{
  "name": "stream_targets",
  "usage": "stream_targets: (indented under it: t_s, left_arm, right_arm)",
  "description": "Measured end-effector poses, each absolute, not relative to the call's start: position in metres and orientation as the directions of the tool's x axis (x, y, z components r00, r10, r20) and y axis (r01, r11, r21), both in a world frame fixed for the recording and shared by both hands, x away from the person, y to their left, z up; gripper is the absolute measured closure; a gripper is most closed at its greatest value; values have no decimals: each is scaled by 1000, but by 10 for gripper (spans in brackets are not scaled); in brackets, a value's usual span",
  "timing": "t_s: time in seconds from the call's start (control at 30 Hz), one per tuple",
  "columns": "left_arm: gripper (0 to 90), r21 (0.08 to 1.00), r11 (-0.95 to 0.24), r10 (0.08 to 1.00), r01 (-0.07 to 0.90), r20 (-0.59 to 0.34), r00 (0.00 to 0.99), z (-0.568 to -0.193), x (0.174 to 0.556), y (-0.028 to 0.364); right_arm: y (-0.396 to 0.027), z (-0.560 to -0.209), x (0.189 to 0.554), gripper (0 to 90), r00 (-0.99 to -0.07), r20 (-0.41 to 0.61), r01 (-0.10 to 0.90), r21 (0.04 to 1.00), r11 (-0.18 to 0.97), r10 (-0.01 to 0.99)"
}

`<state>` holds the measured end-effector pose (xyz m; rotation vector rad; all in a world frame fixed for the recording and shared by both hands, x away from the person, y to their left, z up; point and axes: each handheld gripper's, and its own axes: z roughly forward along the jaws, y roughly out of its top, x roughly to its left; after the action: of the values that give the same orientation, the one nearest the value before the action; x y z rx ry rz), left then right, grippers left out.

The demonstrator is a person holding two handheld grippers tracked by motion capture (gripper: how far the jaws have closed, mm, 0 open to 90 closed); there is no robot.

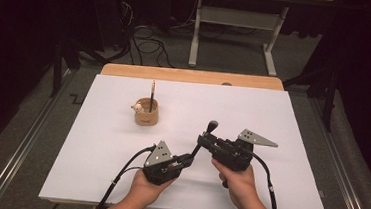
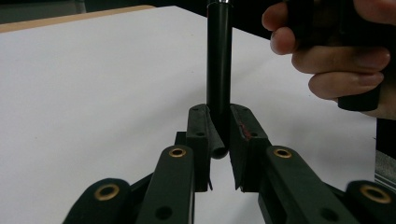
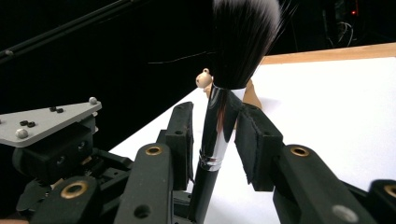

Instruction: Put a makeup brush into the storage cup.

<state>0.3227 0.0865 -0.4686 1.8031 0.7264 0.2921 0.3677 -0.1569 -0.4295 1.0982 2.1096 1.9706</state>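
Note:
A makeup brush [image 1: 206, 136] with a black handle, silver ferrule and dark bristles tipped white stands tilted above the white board. My left gripper [image 1: 192, 157] is shut on the lower end of its handle [image 2: 218, 70], which is pinched between the pads in the left gripper view [image 2: 219, 135]. My right gripper [image 1: 206, 138] reaches in from the right around the upper part. In the right gripper view the ferrule [image 3: 215, 140] stands between its jaws [image 3: 218, 112]. A gap shows beside the left pad, so this gripper is open. The bristles [image 3: 245, 42] rise above the jaws.
A small wooden cup [image 1: 146, 115] stands at the board's far left with a thin stick [image 1: 152, 94] upright in it and a little wooden figure [image 1: 136, 106] on its rim. The white board [image 1: 118, 169] lies on a wooden table [image 1: 190, 76]. Dark floor, cables and a metal frame lie beyond.

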Motion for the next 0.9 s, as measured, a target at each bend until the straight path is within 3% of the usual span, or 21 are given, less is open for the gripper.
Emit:
stream_targets:
  t_s: [0.3,0.9]
  left_arm:
    - [792,923,-195,604,332,-154,782,-468,322,87]
    - [788,923,-200,599,327,-149,787,-469,322,85]
  right_arm:
    - [-158,-430,368,759,-742,435,462,883,-81,510]
    - [-157,-429,366,785,-761,431,453,888,-78,485]
